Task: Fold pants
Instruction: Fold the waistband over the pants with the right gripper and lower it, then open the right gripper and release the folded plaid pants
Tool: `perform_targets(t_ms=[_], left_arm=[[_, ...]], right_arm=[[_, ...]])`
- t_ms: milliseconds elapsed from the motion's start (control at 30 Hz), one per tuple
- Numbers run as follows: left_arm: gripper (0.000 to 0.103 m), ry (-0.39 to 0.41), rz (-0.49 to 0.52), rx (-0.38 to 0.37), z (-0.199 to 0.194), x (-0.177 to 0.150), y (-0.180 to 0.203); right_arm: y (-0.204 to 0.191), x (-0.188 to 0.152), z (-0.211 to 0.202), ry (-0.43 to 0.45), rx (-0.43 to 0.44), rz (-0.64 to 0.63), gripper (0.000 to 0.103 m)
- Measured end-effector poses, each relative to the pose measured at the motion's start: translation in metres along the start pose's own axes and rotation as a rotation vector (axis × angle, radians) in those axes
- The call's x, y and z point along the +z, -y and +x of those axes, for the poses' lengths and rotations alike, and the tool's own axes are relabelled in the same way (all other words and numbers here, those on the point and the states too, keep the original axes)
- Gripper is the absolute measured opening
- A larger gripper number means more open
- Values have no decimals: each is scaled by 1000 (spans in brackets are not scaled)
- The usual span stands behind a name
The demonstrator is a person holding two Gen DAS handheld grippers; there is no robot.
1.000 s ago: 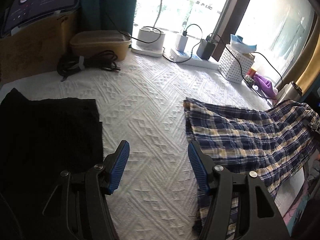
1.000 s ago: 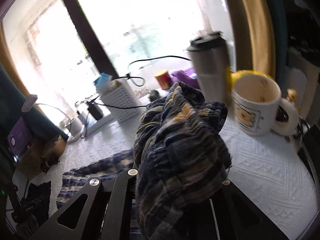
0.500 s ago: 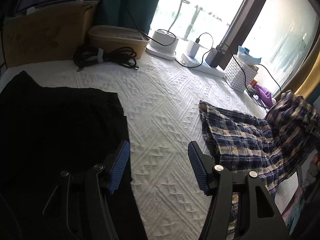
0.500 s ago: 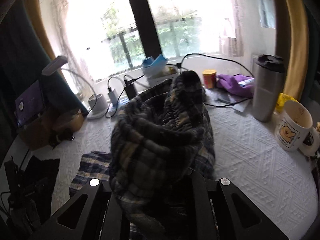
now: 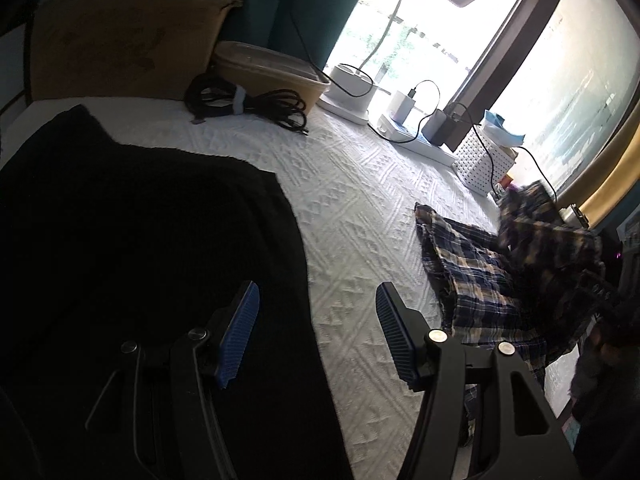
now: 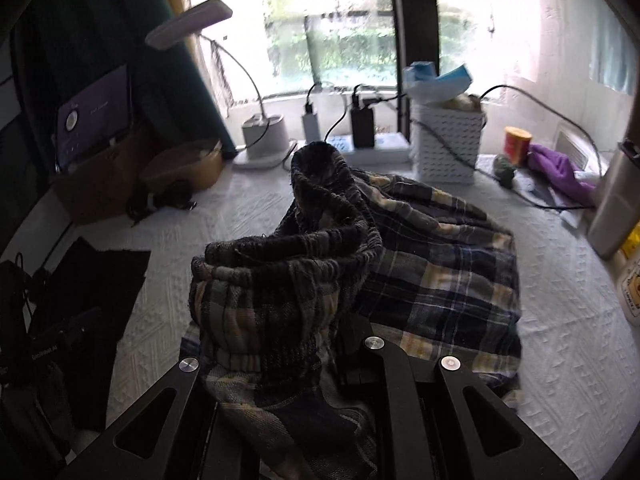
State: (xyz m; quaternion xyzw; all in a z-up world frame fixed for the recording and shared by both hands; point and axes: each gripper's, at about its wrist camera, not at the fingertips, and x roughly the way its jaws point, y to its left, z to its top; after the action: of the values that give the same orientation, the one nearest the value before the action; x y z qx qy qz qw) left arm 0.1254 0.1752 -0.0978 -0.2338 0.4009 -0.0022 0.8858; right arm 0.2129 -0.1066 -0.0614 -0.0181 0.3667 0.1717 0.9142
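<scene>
Right gripper clamped on the bunched waistband of the plaid pants, which are draped across the white tablecloth. Left gripper wide open, empty, beside a black garment.

Left gripper: black frame, silver screws, ribbed blue pads lining its jaws.

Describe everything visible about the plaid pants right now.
The navy, tan and white plaid woven pants have a gathered elastic waistband, bunched and lifted in the right gripper. The rest drapes over itself onto the white textured bedspread. The leg ends lie flat, away from the open left gripper.
</scene>
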Motion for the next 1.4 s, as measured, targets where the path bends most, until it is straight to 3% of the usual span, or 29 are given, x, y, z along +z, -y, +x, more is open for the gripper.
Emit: perform_targets(t_ms=[200, 500, 600, 633, 667, 733, 1100, 1267, 1400], left_arm=[[60, -2, 1, 5, -6, -3, -6], [60, -13, 18, 17, -8, -6, 2], [60, -19, 26, 22, -8, -6, 8], [60, -20, 33, 26, -8, -7, 11], [60, -19, 38, 29, -9, -7, 13], [60, -16, 46, 33, -11, -8, 19], [60, -19, 88, 60, -14, -13, 48], [60, -27, 114, 73, -13, -17, 63], [60, -29, 123, 87, -12, -18, 74]], right_arm=[[-32, -11, 29, -78, 11, -68, 12], [-44, -21, 47, -139, 2, -97, 13], [-44, -23, 44, -137, 16, -103, 26], [-45, -24, 43, -139, 22, -108, 37], [-46, -25, 42, -140, 27, -114, 54], [-47, -27, 41, -138, 49, -120, 72], [-54, -33, 19, -104, 160, -175, 75], [-55, -37, 2, -63, 210, -205, 95], [-49, -37, -13, -19, 229, -212, 99]])
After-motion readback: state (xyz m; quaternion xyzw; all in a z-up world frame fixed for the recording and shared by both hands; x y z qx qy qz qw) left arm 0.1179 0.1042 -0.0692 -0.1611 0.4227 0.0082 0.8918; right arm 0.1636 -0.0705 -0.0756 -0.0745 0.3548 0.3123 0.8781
